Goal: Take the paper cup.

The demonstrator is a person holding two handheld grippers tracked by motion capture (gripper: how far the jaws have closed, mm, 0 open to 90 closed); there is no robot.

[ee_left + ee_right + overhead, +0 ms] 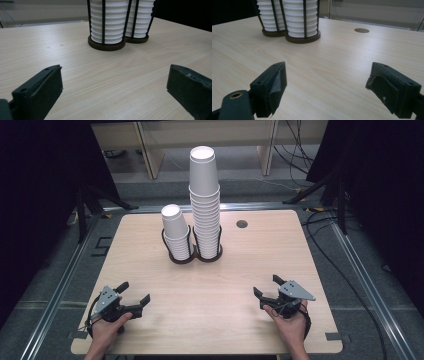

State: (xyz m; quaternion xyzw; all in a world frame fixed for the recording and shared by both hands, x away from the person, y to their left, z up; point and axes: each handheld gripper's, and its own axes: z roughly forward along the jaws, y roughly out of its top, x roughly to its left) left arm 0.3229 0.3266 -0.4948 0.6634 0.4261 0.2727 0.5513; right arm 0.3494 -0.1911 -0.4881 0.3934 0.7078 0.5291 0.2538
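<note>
The left gripper rests low at the table's near left, jaws spread wide, nothing between them. Mid-table stands a black double holder — a short cup stack left, a tall stack right, touching. The right gripper sits near right — jaws likewise apart, empty.

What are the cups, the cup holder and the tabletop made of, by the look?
Cups: probably paper, matte white, with rolled rims showing as stacked ridges. Cup holder: dark brown round bases, perhaps wood or plastic, with thin black uprights that look like metal rod; hard to confirm. Tabletop: light wood-grain surface, smooth, likely laminate rather than solid wood.
</note>
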